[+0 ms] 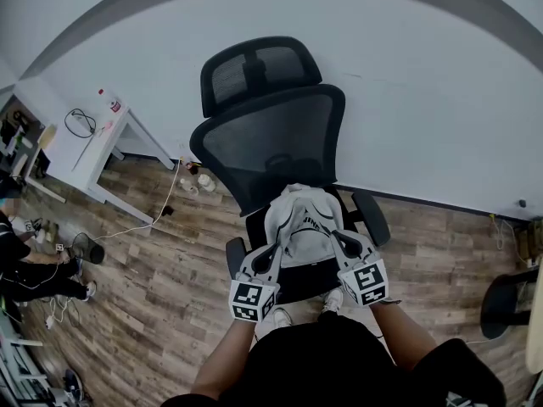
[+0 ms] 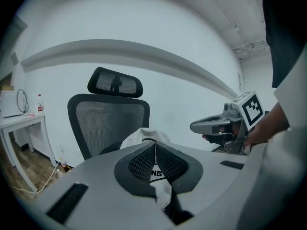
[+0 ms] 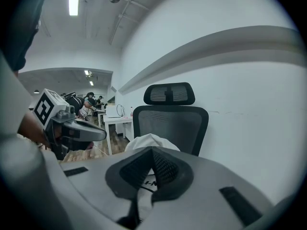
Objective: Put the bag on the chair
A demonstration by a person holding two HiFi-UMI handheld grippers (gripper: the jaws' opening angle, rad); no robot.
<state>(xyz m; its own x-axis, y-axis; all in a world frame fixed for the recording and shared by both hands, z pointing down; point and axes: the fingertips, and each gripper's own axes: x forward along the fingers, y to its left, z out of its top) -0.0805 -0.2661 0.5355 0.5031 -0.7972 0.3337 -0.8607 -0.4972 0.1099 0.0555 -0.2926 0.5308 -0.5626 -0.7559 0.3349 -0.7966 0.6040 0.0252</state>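
Note:
A white bag with black lettering sits over the seat of a black mesh office chair, in front of its backrest. My left gripper is shut on the bag's left side, and a thin black strap shows between its closed jaws. My right gripper is shut on the bag's right side in the same way. The bag's white top rises just beyond each pair of jaws. Whether the bag's weight rests on the seat is hidden.
A white desk with a bottle and a cable stands to the left against the white wall. Small items and cords lie on the wood floor beside the chair. A person sits at far left. Another dark chair is at the right edge.

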